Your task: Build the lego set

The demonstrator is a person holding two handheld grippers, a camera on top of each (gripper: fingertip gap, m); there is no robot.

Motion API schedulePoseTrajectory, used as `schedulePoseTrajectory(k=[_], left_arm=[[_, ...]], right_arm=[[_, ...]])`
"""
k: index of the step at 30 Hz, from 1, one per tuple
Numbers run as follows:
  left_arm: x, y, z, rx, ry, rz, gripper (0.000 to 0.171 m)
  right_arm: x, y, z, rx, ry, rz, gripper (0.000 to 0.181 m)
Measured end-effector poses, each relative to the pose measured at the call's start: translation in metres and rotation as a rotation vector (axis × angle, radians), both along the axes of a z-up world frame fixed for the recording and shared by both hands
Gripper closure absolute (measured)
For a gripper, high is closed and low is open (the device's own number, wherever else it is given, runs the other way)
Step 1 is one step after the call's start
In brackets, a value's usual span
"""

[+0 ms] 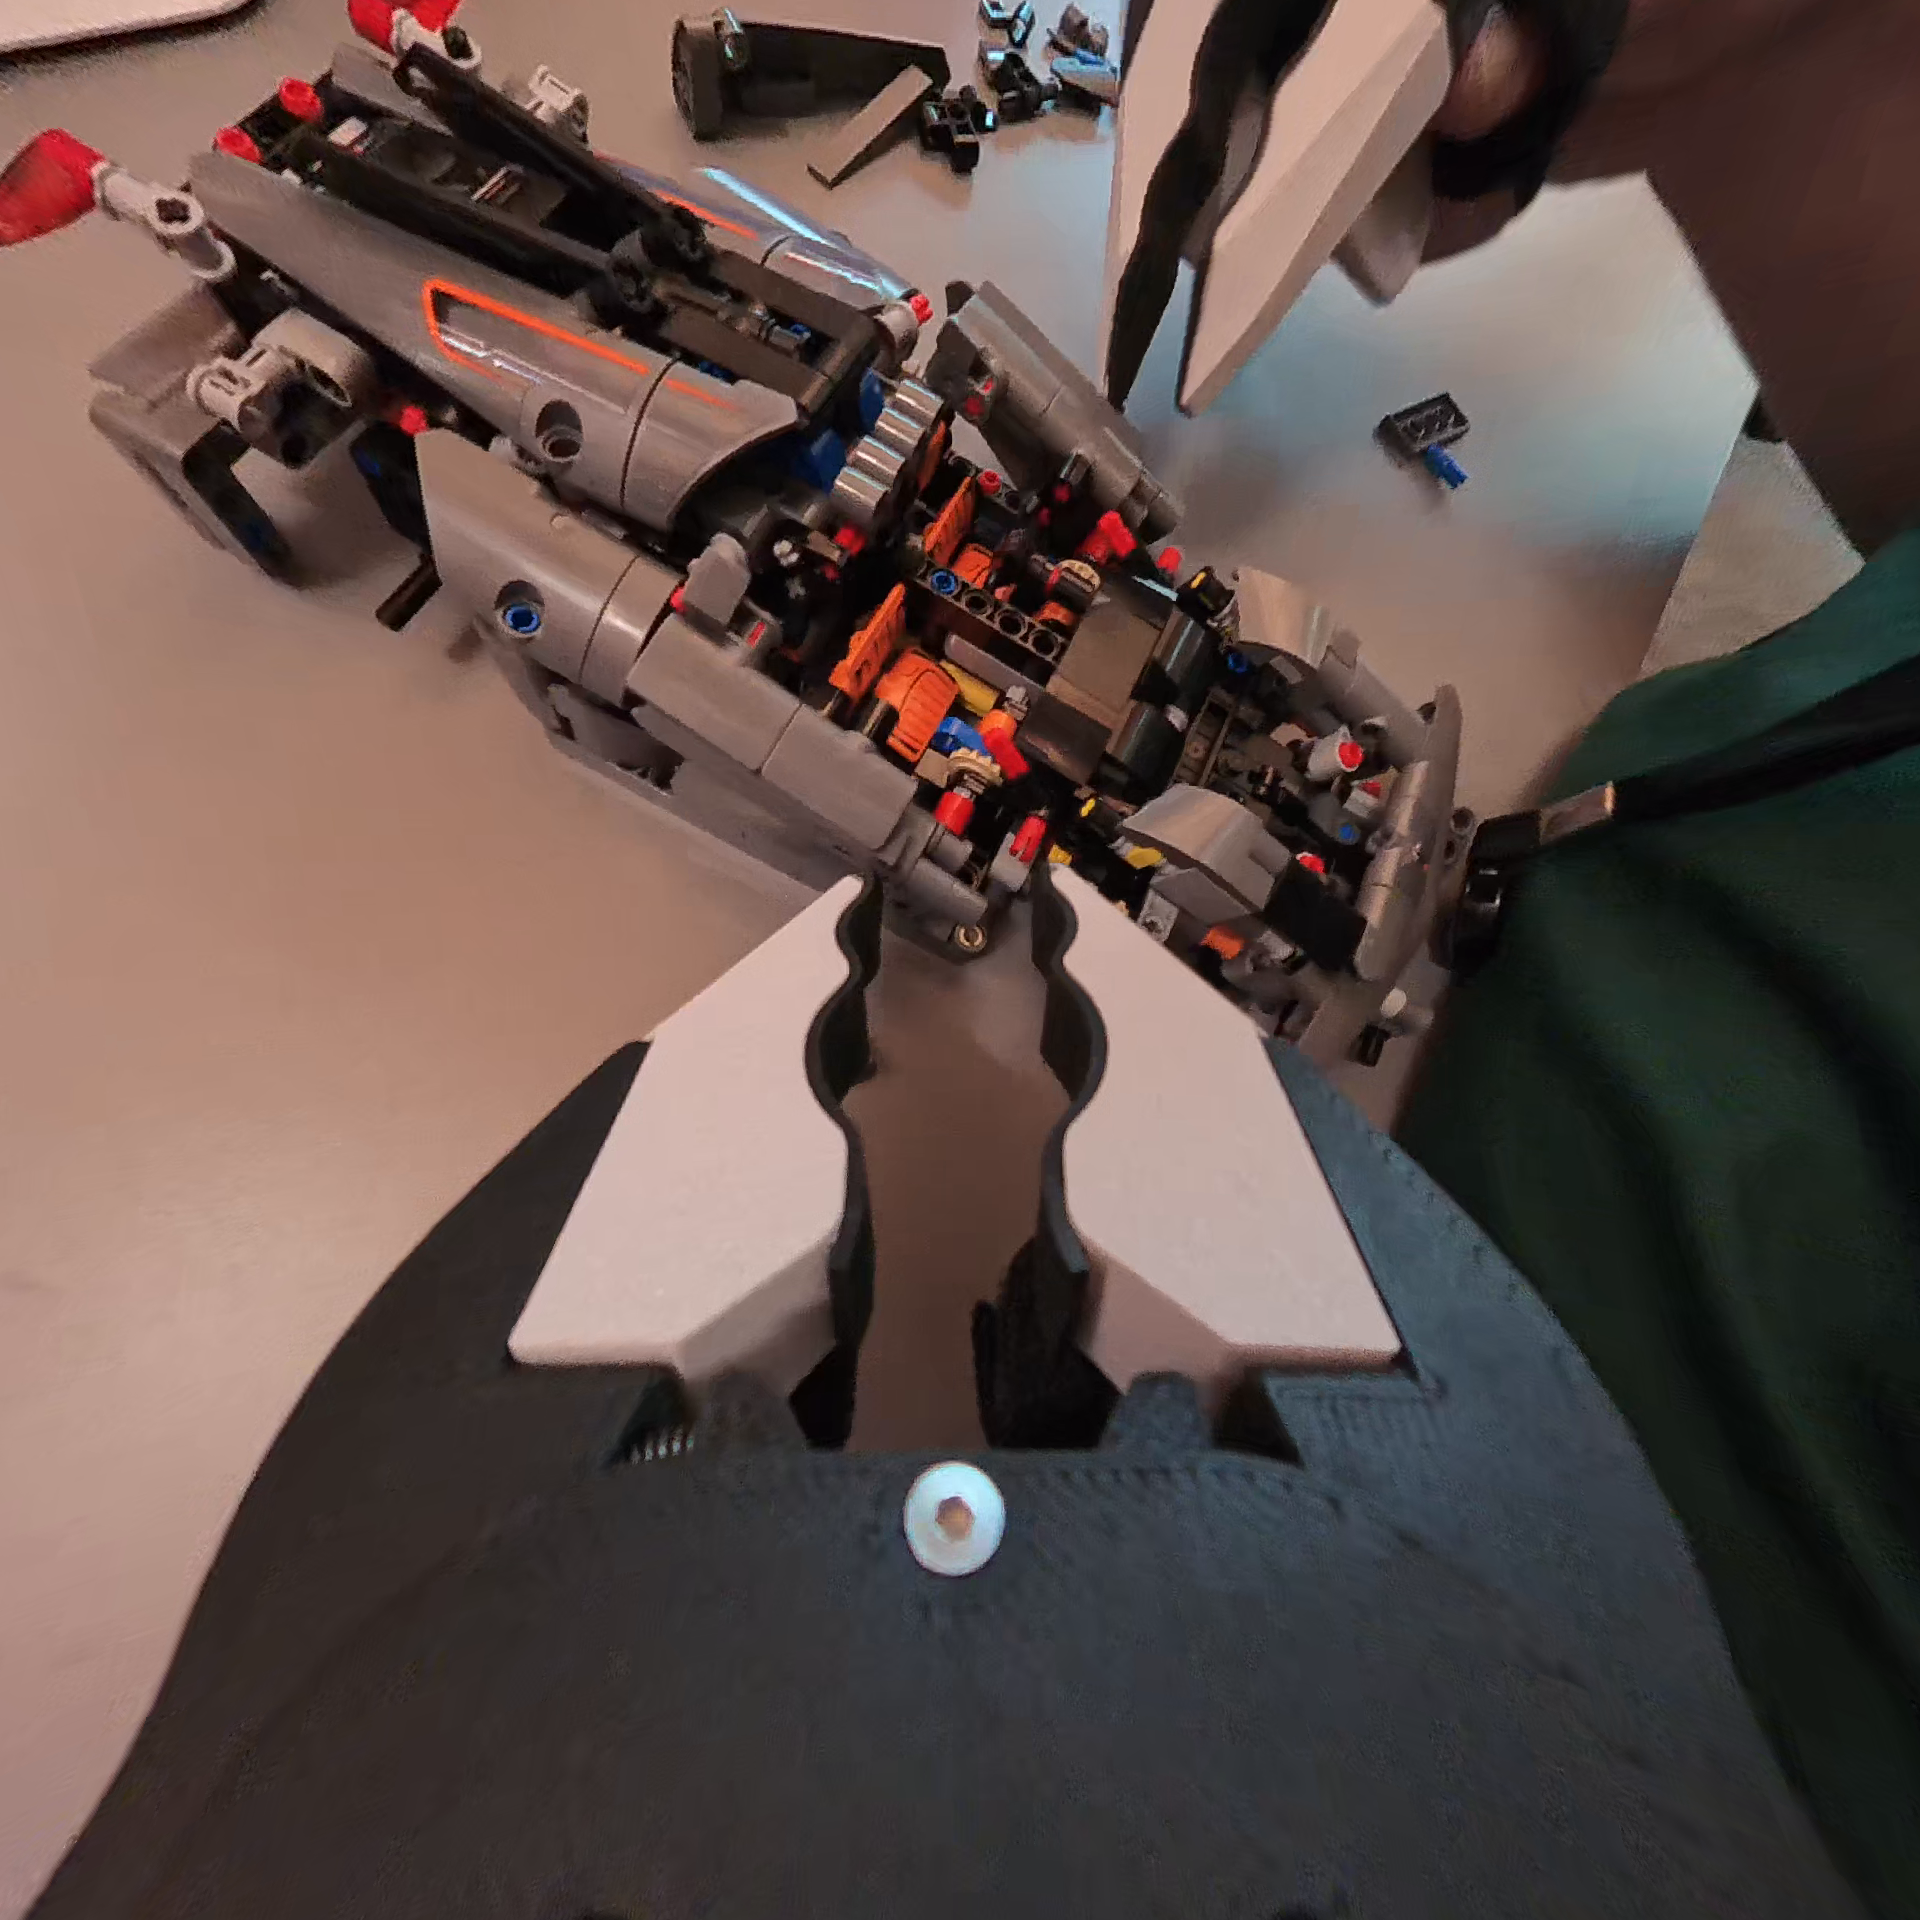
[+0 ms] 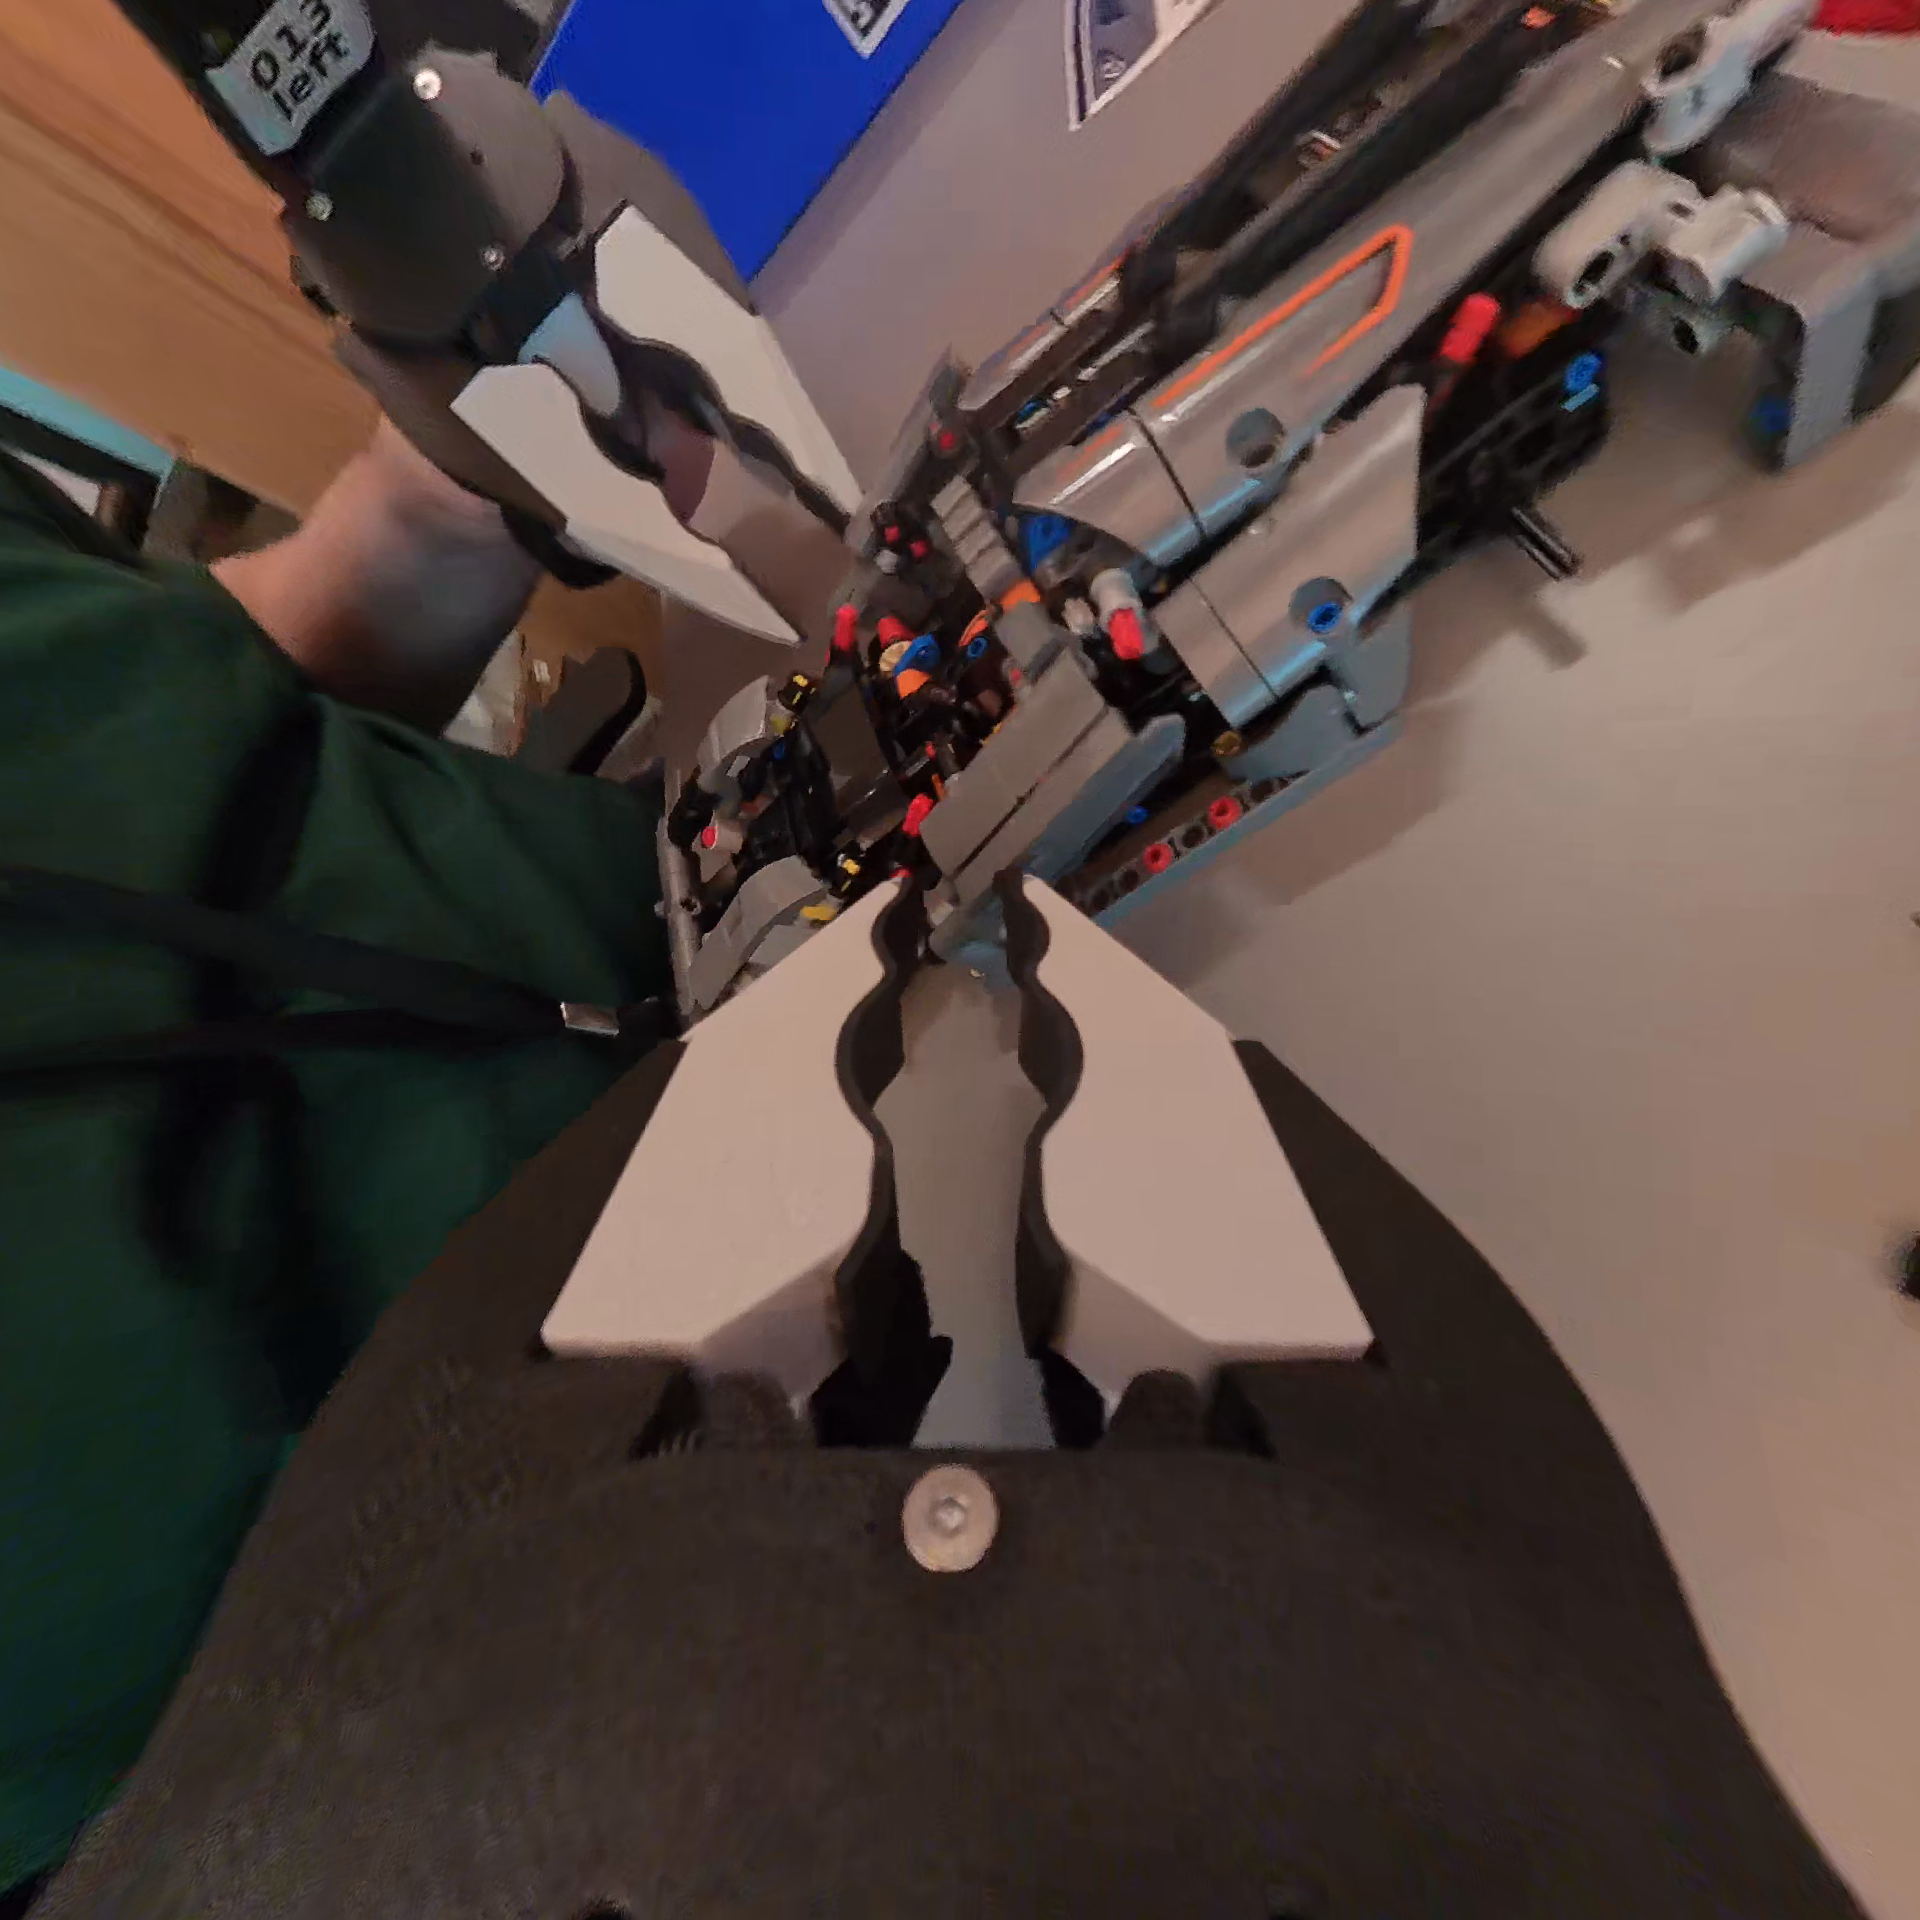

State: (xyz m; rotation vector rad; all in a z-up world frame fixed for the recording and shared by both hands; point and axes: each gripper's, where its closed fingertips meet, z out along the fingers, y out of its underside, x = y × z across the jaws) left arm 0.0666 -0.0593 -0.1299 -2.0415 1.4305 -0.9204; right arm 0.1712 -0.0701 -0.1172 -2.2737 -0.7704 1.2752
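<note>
A long grey and black lego vehicle point(image 1: 644, 436) with orange trim lines and red, blue and orange inner parts lies across the grey table point(image 1: 260, 987). It also shows in the right wrist view point(image 2: 1226, 540). My left gripper point(image 1: 956, 888) is partly open, its tips just at the near corner of the model's side; I cannot see it clamped on anything. In the right wrist view it point(image 2: 826, 566) hovers by the model's open middle. My right gripper point(image 2: 963, 883) is narrowly open at the model's grey side panel. In the left wrist view it point(image 1: 1155, 403) hangs empty beside the model.
Loose pieces lie at the table's far side: a black wheel point(image 1: 717, 73), dark panels point(image 1: 873, 125), several small black connectors point(image 1: 987, 99). A small black brick with a blue pin point(image 1: 1425, 431) lies right of the model. A person's green top point(image 1: 1714, 1143) fills the right. A blue box point(image 2: 748, 114) stands behind. The grippers' ends are close to 11 cm from one another. From my right tips it is roughly 15 cm to the black wheel point(image 1: 717, 73); from my left, 20 cm.
</note>
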Motion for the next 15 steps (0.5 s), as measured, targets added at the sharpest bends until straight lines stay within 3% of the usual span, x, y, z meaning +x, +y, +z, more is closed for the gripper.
schedulePoseTrajectory(k=[3,15], left_arm=[[0.000,0.001,0.001,-0.047,-0.029,0.025,0.149],[-0.006,0.004,-0.001,-0.164,-0.072,0.136,0.159]], right_arm=[[0.002,-0.004,-0.014,-0.034,-0.057,-0.034,0.161],[-0.004,-0.001,-0.015,-0.084,0.044,-0.170,0.169]])
